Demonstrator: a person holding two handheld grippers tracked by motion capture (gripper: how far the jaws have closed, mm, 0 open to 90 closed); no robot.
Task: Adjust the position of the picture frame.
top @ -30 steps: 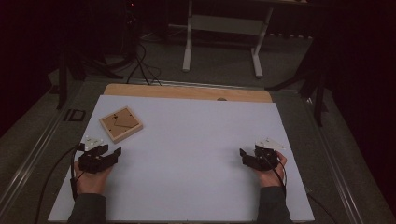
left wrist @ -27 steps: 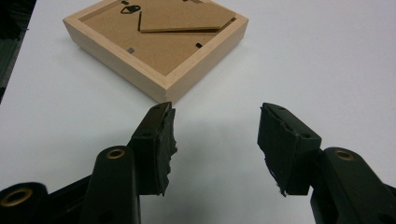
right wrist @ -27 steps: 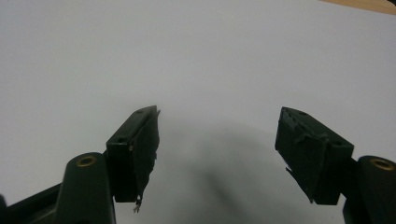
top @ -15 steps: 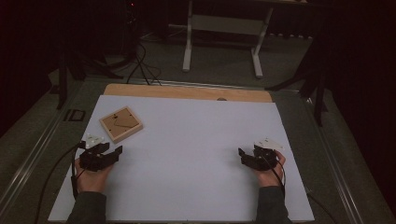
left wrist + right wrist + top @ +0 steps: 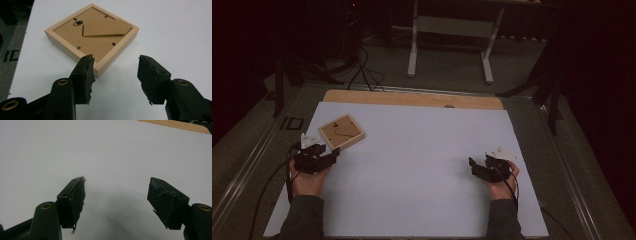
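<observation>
A small wooden picture frame [image 5: 341,131] lies face down on the white table sheet at the left, its brown backing and stand flap up [image 5: 97,35]. My left gripper [image 5: 319,155] sits just in front of it, jaws open, with the frame's near corner just beyond the left jaw tip [image 5: 115,72]. Nothing is between its fingers. My right gripper [image 5: 477,167] rests at the right side of the sheet, open over bare white surface [image 5: 116,195].
The white sheet [image 5: 422,165] covers a wooden table whose far edge [image 5: 412,97] shows bare. A metal rail runs along each side. Beyond the table stand a white frame stand [image 5: 449,30] and cables on the dark floor.
Both hands have shifted slightly; the left gripper has edged closer to the picture frame. The right gripper has moved a little toward the person. The frame has not moved.
</observation>
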